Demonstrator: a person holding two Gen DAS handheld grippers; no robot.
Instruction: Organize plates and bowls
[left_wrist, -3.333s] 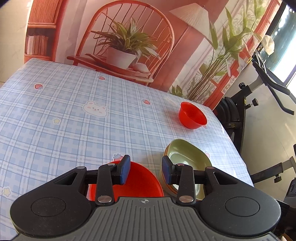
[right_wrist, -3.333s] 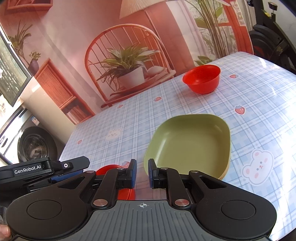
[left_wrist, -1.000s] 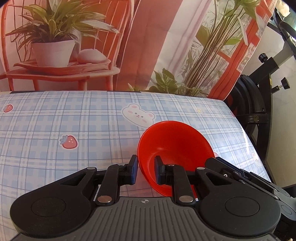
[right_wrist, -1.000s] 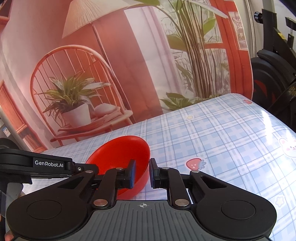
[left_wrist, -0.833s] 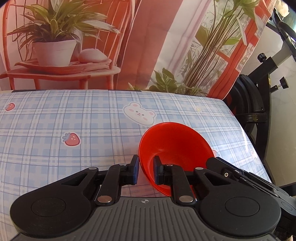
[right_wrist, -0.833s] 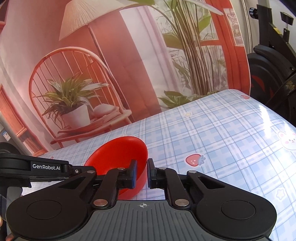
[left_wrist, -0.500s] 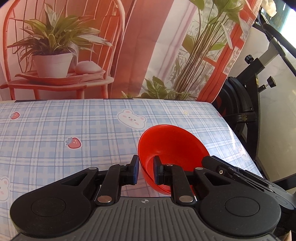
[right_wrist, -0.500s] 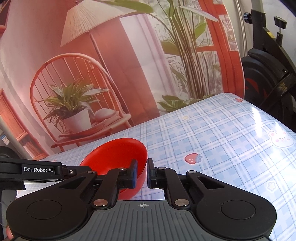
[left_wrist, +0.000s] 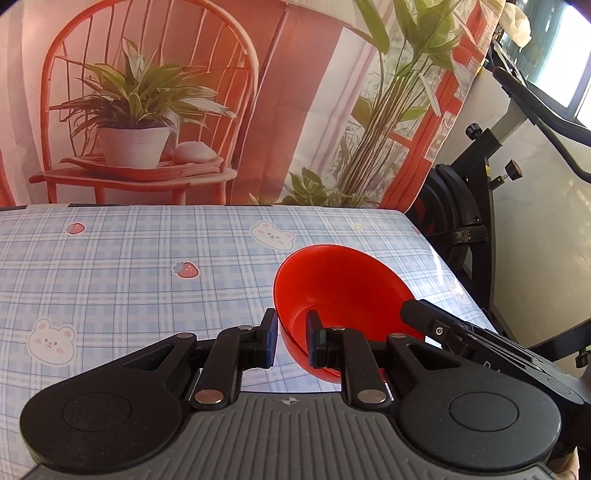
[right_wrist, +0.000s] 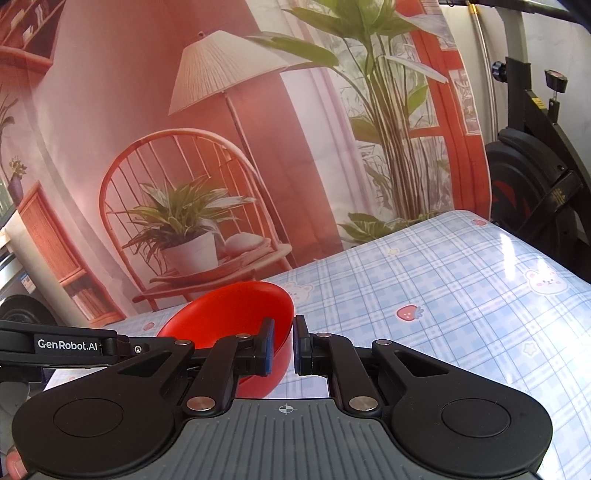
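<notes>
Left wrist view: our left tool (left_wrist: 291, 341) clamped on near rim of red bowl (left_wrist: 343, 288); bowl tilted, above counter (left_wrist: 129, 266) near its right edge; right tool body meets bowl's right side.

Right wrist view: our right tool (right_wrist: 283, 347) pinches red bowl (right_wrist: 232, 314) rim at its right side; bowl toward counter (right_wrist: 443, 295) left part.

A worktop (left_wrist: 129, 266) in a pale blue plaid cloth with bears and strawberries stood against a printed backdrop (right_wrist: 295, 147) of a red chair, potted plant and floor lamp. At its right edge stood a black exercise bike (left_wrist: 480, 206); daylight glared across the cloth.
</notes>
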